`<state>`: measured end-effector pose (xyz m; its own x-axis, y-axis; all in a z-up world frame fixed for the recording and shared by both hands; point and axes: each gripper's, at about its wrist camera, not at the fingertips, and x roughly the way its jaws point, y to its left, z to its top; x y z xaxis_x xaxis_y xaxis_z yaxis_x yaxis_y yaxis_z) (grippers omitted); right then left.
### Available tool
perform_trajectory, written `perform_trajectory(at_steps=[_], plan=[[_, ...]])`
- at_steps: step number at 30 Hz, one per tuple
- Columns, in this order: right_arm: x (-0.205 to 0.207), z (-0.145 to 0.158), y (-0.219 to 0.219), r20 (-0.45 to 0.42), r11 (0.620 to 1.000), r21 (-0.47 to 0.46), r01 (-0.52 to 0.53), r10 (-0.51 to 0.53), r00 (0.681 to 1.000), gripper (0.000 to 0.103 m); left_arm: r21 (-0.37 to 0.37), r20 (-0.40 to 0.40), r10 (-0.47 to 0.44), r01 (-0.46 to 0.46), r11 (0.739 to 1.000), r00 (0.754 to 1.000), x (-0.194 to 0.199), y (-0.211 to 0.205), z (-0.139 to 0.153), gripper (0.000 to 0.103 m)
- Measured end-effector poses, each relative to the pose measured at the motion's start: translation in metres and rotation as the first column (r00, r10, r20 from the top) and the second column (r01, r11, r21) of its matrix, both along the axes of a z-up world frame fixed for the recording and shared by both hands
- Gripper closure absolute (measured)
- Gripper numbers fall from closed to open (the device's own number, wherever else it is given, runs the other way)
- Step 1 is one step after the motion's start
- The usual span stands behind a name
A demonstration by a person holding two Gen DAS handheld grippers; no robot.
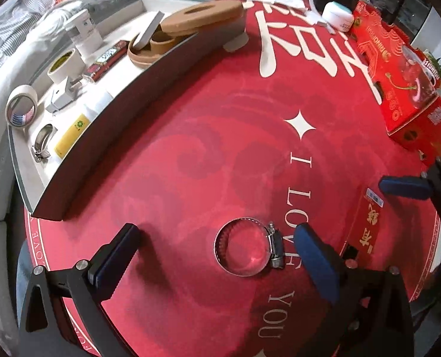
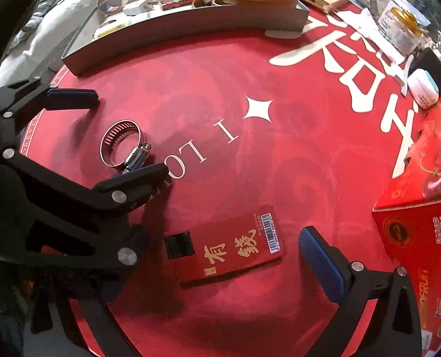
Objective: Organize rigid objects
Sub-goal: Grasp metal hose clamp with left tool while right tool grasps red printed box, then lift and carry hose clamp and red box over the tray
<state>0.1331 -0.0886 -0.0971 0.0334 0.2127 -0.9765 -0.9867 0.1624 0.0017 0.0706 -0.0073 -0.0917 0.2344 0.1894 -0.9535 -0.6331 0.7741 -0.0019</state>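
**Risk Notes: Hose Clamp and Red Card Pickup**

While both tools hover low over the red table (image 1: 190, 148), the left tongs (image 1: 217, 253) stand wide open and empty, with the hose clamp (image 1: 245, 247) lying flat between the fingers, low and centre in the left wrist view. The clamp's screw housing sits just beside the right-hand blue pad (image 1: 315, 261); whether they touch cannot be told. A closure from this pose would likely press the housing first, and the round band may rotate or squirt out sideways. The right tongs (image 2: 220, 255) are also wide open and empty over the red card (image 2: 232, 247), bottom centre of the right wrist view. That card lies flat; pads may slide over it. The two tools work close together, so collision is possible. The grey tray (image 1: 131, 89), upper left, is already crowded.
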Motion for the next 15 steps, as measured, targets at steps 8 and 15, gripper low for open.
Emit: perform_trajectory(at_steps=[8,15], plan=[[-0.008,0.008,0.002,0.004,0.998,-0.002,0.069,-0.069,0.998,0.028,-0.005,-0.001,-0.084,0.084,0.996,0.996,0.003,-0.015,0.014,0.037],[-0.010,0.009,-0.011,0.035,0.968,-0.037,0.246,-0.245,0.969,0.028,-0.035,-0.001,-0.136,0.136,0.990,0.991,-0.009,-0.020,0.021,0.058]])
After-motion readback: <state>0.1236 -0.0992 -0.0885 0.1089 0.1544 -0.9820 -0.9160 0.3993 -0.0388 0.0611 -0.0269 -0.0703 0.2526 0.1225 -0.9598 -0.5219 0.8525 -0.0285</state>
